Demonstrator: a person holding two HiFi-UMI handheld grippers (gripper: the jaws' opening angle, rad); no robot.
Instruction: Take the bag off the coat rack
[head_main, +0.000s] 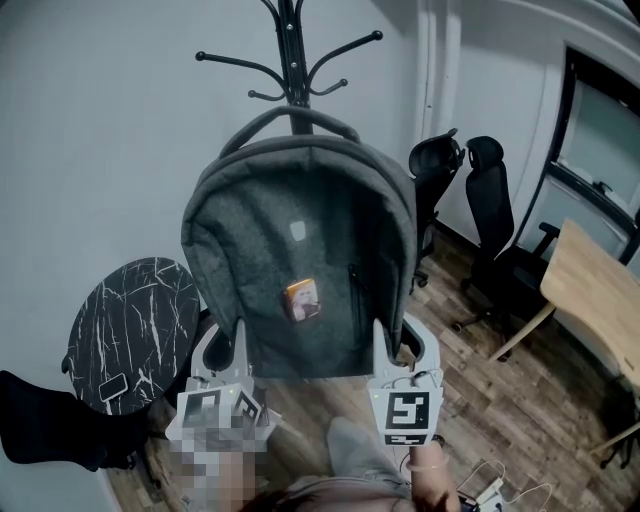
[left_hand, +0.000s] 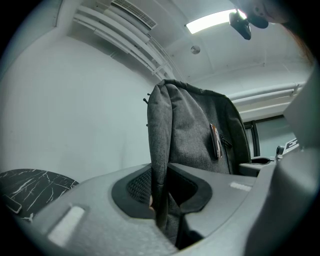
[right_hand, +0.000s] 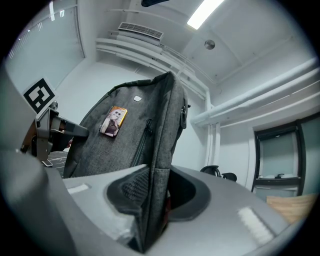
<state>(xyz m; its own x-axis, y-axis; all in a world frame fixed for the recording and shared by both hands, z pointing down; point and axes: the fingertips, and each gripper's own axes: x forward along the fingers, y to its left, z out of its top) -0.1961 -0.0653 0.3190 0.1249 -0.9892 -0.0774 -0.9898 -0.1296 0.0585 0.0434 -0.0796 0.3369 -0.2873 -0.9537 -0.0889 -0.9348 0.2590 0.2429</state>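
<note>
Left gripper (left_hand: 160, 196): jaws only a little apart, both pads pinched on a fold of grey fabric at the lower left side of the bag (left_hand: 195, 135). Right gripper (right_hand: 155, 196) is doing the same thing on the lower right side, jaws nearly together with the fabric edge clamped between them. So 2 grippers, 1 bag (right_hand: 140, 135), nothing else in either grip.

From the head view, the left gripper (head_main: 225, 345) is at 7 o'clock off the bag (head_main: 300, 250) and the right gripper (head_main: 402, 345) at 5 o'clock, both pointing level, with the bag's front panel facing the camera. There's a small picture card (head_main: 303, 298) on the front, a bit below the middle.

The bag's top handle (head_main: 295, 115) is at 12 o'clock, right up against the pole of the black coat rack (head_main: 290, 60). Honestly can't tell whether it's hooked on or just in front of it.

Around it: a round black marble-look table (head_main: 130, 330) at 9 o'clock, 2 black office chairs (head_main: 480, 220) at 2 o'clock, a wooden desk (head_main: 595, 290) at 3 o'clock.
</note>
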